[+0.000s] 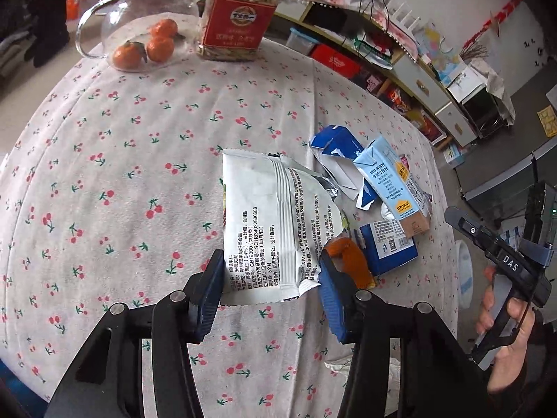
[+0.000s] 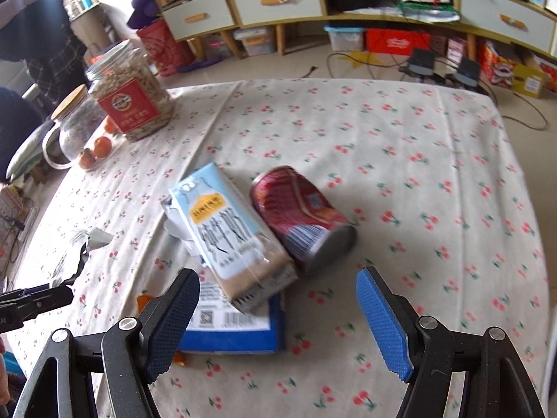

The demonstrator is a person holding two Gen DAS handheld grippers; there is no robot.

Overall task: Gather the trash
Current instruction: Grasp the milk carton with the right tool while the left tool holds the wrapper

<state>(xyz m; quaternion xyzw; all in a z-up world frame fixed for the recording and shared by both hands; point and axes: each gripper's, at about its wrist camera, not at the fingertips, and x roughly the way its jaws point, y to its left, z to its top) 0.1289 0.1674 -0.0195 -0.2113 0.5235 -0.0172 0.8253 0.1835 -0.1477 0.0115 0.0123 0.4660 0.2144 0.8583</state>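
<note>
Both wrist cameras look steeply down along their fingers at the worktop (image 1: 139, 160), close above it. The left view faces the nut jar (image 1: 240, 14) from straight across; the right view sees the jar (image 2: 130, 94) at far left. Both take in the milk carton (image 1: 393, 188) (image 2: 226, 233).

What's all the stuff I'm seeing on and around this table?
Snack bag: one, white with black print, held between the left gripper's pads.
Milk carton: one, pale blue, lying on a flat blue box.
Flat blue box: one, blue and white, near table edge.
Torn blue carton: one, beyond the snack bag.
Can: one, red, on its side beside the milk carton.
Nut jar: one, clear with red label, far corner.
Glass jug: one, clear, beside the jar.
Tangerines: three, orange, by the jug.
Tablecloth: white, cherry print.
Left gripper: closed on the bag.
Right gripper: open, empty.
</note>
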